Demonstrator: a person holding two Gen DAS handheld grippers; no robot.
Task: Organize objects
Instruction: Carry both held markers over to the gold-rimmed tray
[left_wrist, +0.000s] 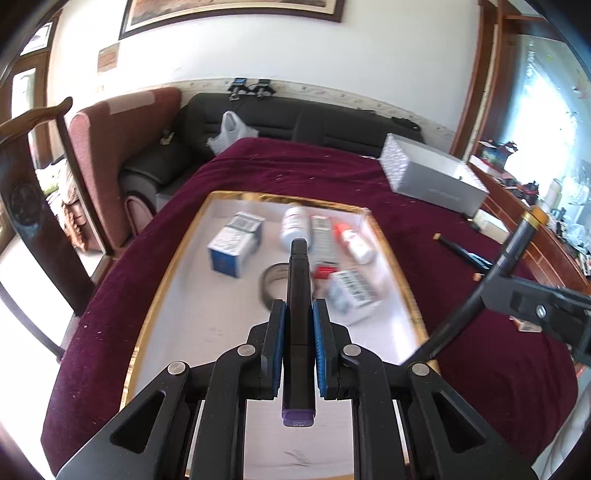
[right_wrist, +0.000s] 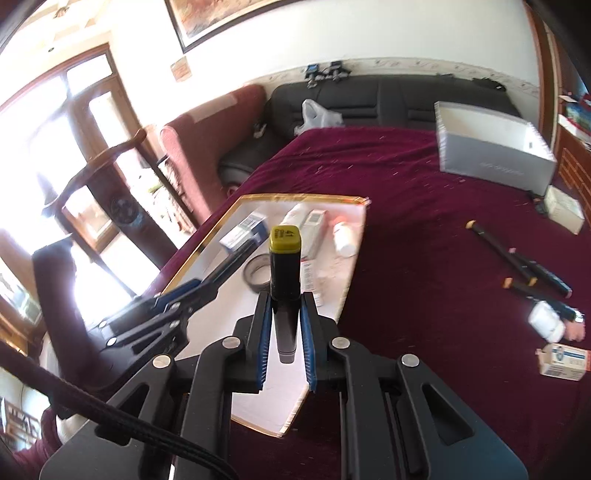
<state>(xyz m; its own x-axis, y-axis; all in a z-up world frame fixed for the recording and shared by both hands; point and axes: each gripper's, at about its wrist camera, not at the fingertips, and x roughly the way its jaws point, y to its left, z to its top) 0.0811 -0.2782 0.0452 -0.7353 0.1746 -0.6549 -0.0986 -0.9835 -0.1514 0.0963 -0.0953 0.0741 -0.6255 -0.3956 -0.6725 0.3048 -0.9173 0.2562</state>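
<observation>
A: Left gripper (left_wrist: 299, 314), entry one: jaws clamped on a black marker with a purple end cap (left_wrist: 298, 419), held over the lower centre of the gold-rimmed white tray (left_wrist: 173, 258).

B: Right gripper (right_wrist: 283, 314)?

A: Likewise closed, on a black marker with a yellow cap (right_wrist: 284, 240), at mid-frame, above the tray's near right edge.

B: Items already in the tray?

A: Blue-and-white carton (left_wrist: 236, 245), white bottle (left_wrist: 293, 227), long barcoded box (left_wrist: 325, 236), small orange-tipped bottle (left_wrist: 354, 242), tape roll (left_wrist: 273, 286), one further labelled box (left_wrist: 351, 295). All grouped in its upper half.

B: Outstanding?

A: On the maroon cloth (right_wrist: 406, 221), right of frame: loose markers (right_wrist: 517, 266), a white bottle (right_wrist: 546, 321), small cartons (right_wrist: 563, 362), a grey box (right_wrist: 491, 158). By my reckoning, roughly half was sorted; both held markers were not yet set down.
</observation>
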